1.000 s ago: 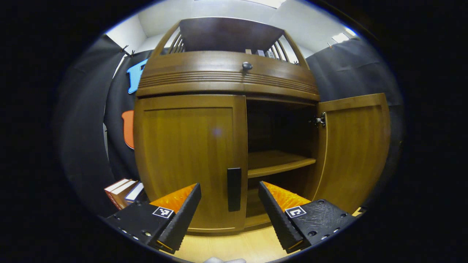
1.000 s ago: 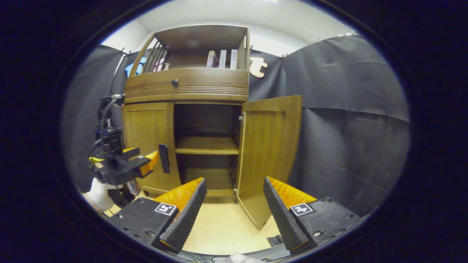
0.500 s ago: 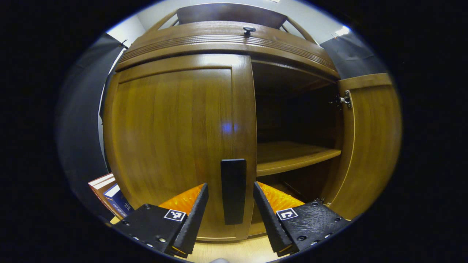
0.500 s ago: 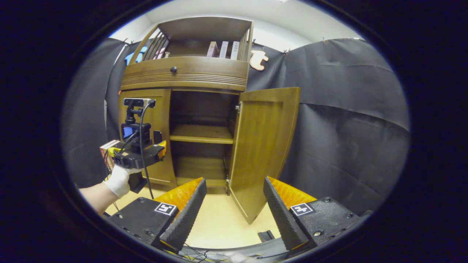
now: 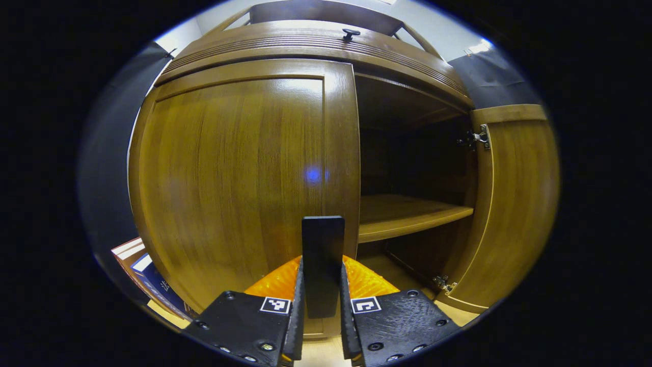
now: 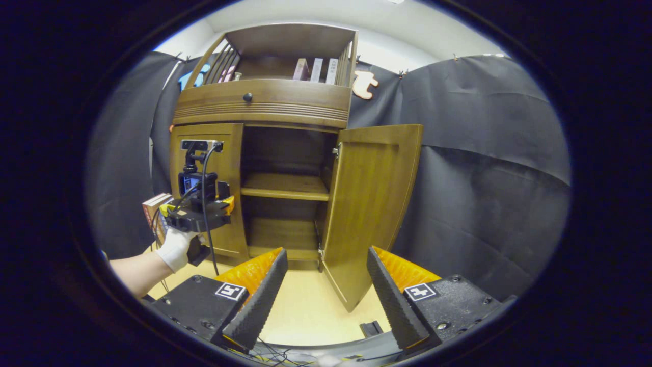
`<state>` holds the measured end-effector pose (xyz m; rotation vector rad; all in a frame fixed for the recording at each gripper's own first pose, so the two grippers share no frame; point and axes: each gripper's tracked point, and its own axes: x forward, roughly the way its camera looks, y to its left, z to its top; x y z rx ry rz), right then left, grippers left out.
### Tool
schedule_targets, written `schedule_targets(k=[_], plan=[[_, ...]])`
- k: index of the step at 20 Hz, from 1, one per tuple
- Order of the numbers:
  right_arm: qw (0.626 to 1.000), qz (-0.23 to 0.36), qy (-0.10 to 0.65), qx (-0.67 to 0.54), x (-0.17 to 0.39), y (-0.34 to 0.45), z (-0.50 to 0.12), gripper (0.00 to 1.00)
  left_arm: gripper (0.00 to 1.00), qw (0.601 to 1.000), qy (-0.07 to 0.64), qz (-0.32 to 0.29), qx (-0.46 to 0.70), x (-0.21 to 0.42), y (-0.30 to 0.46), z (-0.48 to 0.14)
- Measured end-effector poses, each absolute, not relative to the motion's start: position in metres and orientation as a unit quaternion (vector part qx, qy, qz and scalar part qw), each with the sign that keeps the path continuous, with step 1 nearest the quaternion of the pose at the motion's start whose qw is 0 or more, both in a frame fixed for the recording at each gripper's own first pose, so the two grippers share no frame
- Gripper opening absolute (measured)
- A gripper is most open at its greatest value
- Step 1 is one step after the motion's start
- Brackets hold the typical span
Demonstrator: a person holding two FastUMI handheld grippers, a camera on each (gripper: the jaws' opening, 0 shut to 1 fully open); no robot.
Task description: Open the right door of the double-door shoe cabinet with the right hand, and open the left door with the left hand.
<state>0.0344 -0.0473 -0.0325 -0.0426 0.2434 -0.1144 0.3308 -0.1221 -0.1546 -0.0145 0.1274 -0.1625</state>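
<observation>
While the right door (image 6: 369, 209) stands swung wide, the left gripper (image 5: 321, 311) is clamped on the closed left door's (image 5: 239, 178) black handle (image 5: 322, 265), a rigid hold likely to swing the stiff hinged panel lightly; the right gripper (image 6: 326, 290) hangs apart, near.

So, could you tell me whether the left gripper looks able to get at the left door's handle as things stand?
Probably yes: the left gripper already has its fingers closed on the black handle of the shut left door, with nothing in between.
</observation>
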Motion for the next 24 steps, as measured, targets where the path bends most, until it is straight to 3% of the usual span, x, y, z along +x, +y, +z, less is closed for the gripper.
schedule_targets(k=[10,24], plan=[[0.991,-0.049,0.12,-0.018,0.032,-0.044,-0.037,1.0,0.29,0.992,0.052,-0.118,0.003,0.243,-0.097,-0.149],[0.991,0.019,0.136,-0.012,0.037,-0.035,-0.04,0.98,0.28,0.994,0.075,-0.074,-0.002,0.144,-0.003,-0.145]])
